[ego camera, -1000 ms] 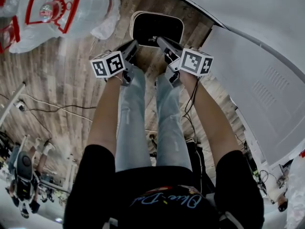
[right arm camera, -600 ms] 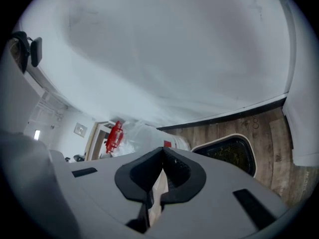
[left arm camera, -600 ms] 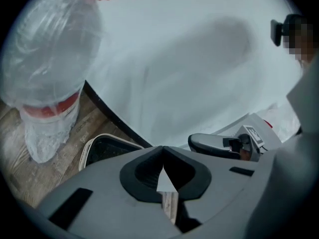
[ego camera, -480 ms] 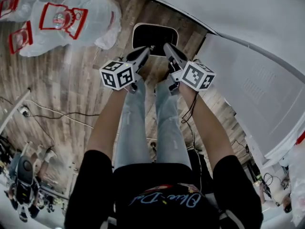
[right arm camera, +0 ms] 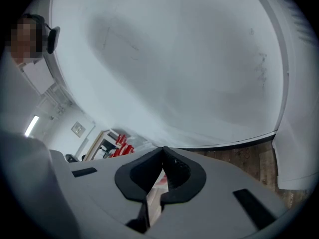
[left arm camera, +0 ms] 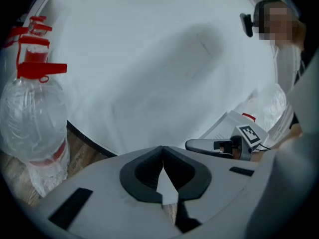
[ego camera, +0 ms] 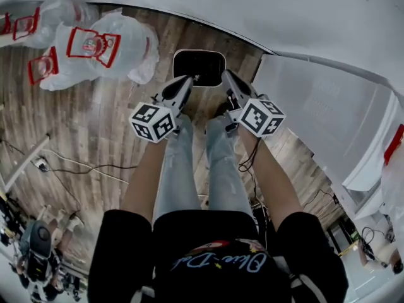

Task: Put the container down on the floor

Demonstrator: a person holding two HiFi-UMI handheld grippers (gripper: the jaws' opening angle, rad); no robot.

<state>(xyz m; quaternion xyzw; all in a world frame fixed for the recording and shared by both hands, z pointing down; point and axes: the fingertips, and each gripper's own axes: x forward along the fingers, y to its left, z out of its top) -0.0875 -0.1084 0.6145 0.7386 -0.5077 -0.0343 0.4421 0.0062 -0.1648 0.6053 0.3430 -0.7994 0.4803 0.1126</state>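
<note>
The left gripper [ego camera: 187, 80] and the right gripper [ego camera: 226, 76] are both closed on nothing. Just beyond their tips the container [ego camera: 199, 67], a black rounded rectangle with a pale rim, sits on the wood-plank floor [ego camera: 95, 131]. Clear plastic jugs [ego camera: 120, 46] with red handles stand to the left. Cursive on the shirt [ego camera: 218, 264] reads "Blue D…".

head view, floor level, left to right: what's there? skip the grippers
bagged water bottles → black container → white panel
</note>
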